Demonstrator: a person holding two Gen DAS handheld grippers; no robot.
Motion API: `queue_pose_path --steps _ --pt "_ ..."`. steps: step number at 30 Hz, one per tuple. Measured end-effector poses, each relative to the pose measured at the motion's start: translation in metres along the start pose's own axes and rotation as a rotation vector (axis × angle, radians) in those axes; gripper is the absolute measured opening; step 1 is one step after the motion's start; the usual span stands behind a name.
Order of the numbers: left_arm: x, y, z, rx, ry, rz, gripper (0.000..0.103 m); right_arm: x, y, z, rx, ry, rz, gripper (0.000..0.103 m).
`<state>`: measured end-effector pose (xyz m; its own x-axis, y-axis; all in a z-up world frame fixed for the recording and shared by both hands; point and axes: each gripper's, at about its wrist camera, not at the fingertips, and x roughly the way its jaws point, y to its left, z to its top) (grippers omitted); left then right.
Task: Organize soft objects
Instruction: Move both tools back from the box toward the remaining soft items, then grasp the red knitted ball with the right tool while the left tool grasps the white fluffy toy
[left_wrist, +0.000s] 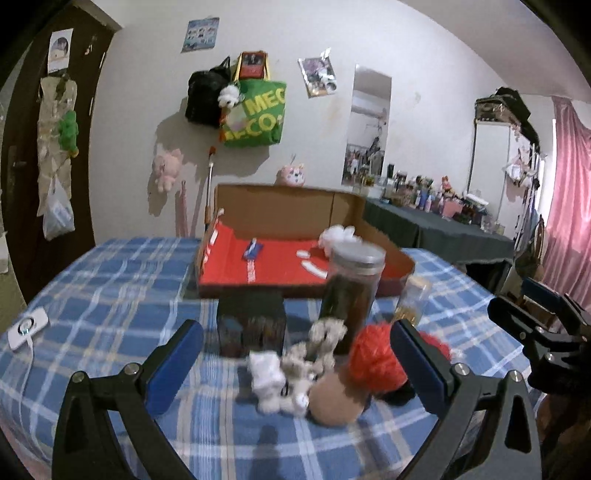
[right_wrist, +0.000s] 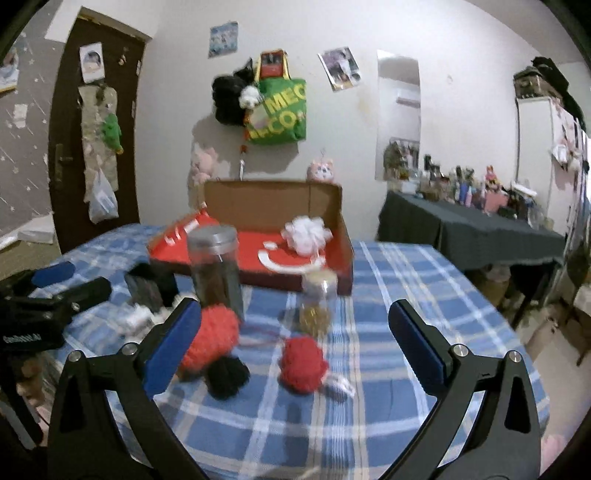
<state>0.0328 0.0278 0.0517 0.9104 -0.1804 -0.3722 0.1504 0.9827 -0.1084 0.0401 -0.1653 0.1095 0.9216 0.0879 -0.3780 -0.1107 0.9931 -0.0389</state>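
Left wrist view: the left gripper (left_wrist: 295, 363) has its jaws spread wide and holds nothing. Between its blue pads (left_wrist: 173, 365), on a blue plaid tablecloth (left_wrist: 110, 295), lies a blurred cluster of soft toys: a small white plush (left_wrist: 266, 376) at about 6 o'clock from the frame's centre, grey-and-white plush pieces (left_wrist: 317, 347) just beside it, a tan ball (left_wrist: 334, 402) touching them, and a fuzzy red pompom (left_wrist: 373, 358) partly hidden behind the right-hand pad. Behind the cluster stand a dark box (left_wrist: 251, 325) and a tall jar with a metal lid (left_wrist: 351, 291), with a smaller jar (left_wrist: 410, 299) to its right. Further back sits an open cardboard box with a red floor (left_wrist: 280, 266); a white fluffy pompom (left_wrist: 336, 236) rests inside it. The other gripper shows at 3 o'clock.

Right wrist view: the right gripper (right_wrist: 295, 347) is also wide open and empty. Between its pads, at roughly 6 o'clock, lie a smaller red pompom (right_wrist: 303, 363) and a black pompom (right_wrist: 227, 376), close but apart. The larger red pompom (right_wrist: 214, 336) touches the black one and is partly hidden by the left-hand pad. The tall jar (right_wrist: 216, 266) stands right behind it, the smaller jar (right_wrist: 317, 299) behind the smaller red pompom. The white pompom (right_wrist: 304, 232) lies in the box's (right_wrist: 258, 199) far right corner. The left gripper (right_wrist: 55, 291) appears at 9 o'clock.
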Motion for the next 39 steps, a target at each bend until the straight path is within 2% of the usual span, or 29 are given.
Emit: queue_pose_path --steps 5,10,18,23,25,26,27,28,29,30,33,35,39 --pt "0.016 0.006 -0.025 -0.010 0.064 0.013 0.103 0.022 -0.006 -0.024 0.027 0.086 0.000 0.103" --pt "0.032 0.016 -0.039 -0.037 0.122 0.032 0.103 0.039 -0.011 -0.033 0.041 0.135 -0.001 0.103" --pt "0.056 0.036 -0.042 -0.064 0.196 0.087 0.103 0.071 -0.016 -0.037 0.028 0.212 -0.014 0.103" --pt "0.071 0.047 -0.040 -0.078 0.237 0.114 0.101 0.094 -0.024 -0.038 0.062 0.292 0.040 0.101" --pt "0.076 0.050 -0.040 -0.079 0.249 0.117 0.095 0.096 -0.025 -0.038 0.073 0.299 0.060 0.093" --pt "0.078 0.051 -0.041 -0.079 0.255 0.115 0.087 0.098 -0.025 -0.038 0.069 0.306 0.069 0.078" --pt "0.080 0.050 -0.042 -0.080 0.261 0.108 0.078 0.099 -0.025 -0.039 0.065 0.314 0.075 0.058" --pt "0.082 0.051 -0.043 -0.082 0.272 0.091 0.073 0.102 -0.024 -0.042 0.058 0.336 0.085 0.048" --pt "0.083 0.051 -0.044 -0.084 0.281 0.079 0.061 0.105 -0.023 -0.045 0.058 0.355 0.111 0.038" --pt "0.086 0.051 -0.045 -0.087 0.294 0.062 0.048 0.106 -0.023 -0.045 0.061 0.356 0.125 0.037" --pt "0.089 0.051 -0.048 -0.102 0.312 0.009 0.029 0.098 -0.021 -0.044 0.052 0.322 0.124 0.037" --pt "0.087 0.049 -0.048 -0.103 0.309 -0.018 0.024 0.095 -0.023 -0.043 0.064 0.306 0.131 0.037" --pt "0.079 0.040 -0.044 -0.070 0.282 -0.028 0.023 0.090 -0.023 -0.040 0.078 0.293 0.150 0.037"
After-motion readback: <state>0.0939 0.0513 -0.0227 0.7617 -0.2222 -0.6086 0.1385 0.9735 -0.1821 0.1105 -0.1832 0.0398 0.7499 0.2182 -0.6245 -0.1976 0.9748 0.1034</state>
